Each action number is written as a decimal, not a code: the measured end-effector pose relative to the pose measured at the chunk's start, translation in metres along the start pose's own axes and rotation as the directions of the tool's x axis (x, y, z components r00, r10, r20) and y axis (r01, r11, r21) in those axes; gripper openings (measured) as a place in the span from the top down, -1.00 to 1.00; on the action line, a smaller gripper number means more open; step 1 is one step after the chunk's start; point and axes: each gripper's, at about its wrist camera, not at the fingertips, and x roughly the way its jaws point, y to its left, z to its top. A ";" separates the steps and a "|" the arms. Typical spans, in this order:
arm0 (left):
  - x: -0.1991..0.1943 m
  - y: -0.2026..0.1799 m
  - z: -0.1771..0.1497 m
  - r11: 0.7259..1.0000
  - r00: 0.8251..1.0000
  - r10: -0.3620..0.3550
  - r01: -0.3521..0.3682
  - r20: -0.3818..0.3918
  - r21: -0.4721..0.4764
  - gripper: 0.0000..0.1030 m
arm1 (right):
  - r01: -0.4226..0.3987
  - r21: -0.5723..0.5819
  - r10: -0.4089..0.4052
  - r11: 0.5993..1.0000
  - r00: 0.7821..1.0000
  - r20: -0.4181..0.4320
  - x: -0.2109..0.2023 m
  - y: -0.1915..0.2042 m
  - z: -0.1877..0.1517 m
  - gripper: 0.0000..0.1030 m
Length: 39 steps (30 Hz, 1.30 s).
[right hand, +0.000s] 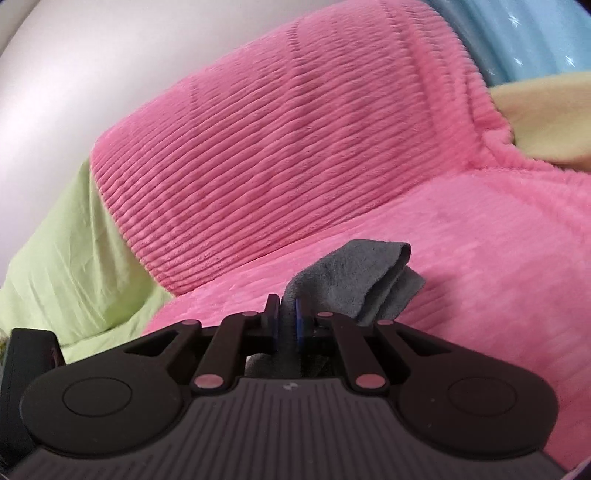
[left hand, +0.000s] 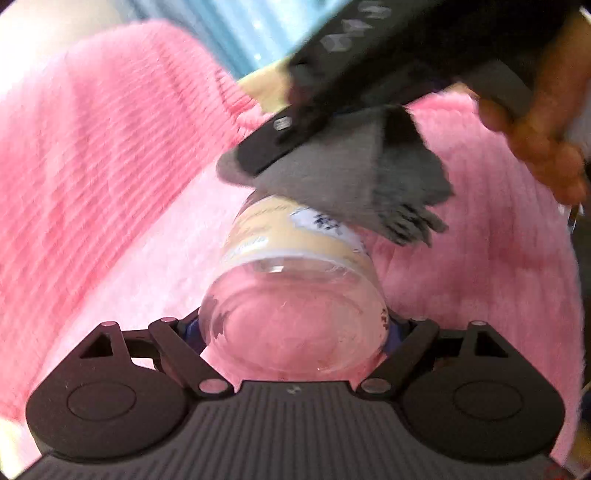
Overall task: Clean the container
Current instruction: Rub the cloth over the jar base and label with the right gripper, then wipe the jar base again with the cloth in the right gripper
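A clear glass jar (left hand: 295, 295) with a tan paper label lies lengthwise between the fingers of my left gripper (left hand: 293, 328), its base toward the camera. The left gripper is shut on it. A folded grey cloth (left hand: 354, 177) presses on the jar's far end from above, pinched by my right gripper (left hand: 258, 155), which comes in from the upper right. In the right wrist view the right gripper (right hand: 286, 321) is shut on the grey cloth (right hand: 354, 280), which sticks out ahead and to the right. The jar does not show in that view.
A pink ribbed blanket (right hand: 295, 147) covers a cushion and seat behind everything. A green sheet (right hand: 62, 266) lies to the left, a yellow fabric (right hand: 546, 118) and a blue curtain (right hand: 517, 33) at the upper right. A person's hand (left hand: 543, 136) holds the right gripper.
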 end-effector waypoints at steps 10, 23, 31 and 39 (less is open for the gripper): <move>-0.008 0.008 0.008 0.998 0.999 -0.042 0.042 -0.003 -0.055 -0.64 | -0.056 0.040 0.058 0.998 0.997 -0.049 -0.017 -0.006 0.006 0.84; 0.004 0.002 0.006 1.000 1.000 -0.013 0.014 -0.016 0.024 -0.64 | -0.265 0.018 0.265 0.964 0.956 -0.127 -0.002 0.019 0.000 0.89; 0.002 0.000 0.005 1.000 1.000 -0.015 0.015 -0.014 0.028 -0.63 | -0.152 0.060 0.157 0.987 0.984 -0.082 0.007 0.001 0.005 0.90; 0.000 0.003 0.008 0.999 0.999 -0.034 0.034 -0.017 -0.003 -0.54 | 0.010 0.106 -0.007 0.994 0.999 -0.032 -0.004 -0.016 0.013 0.88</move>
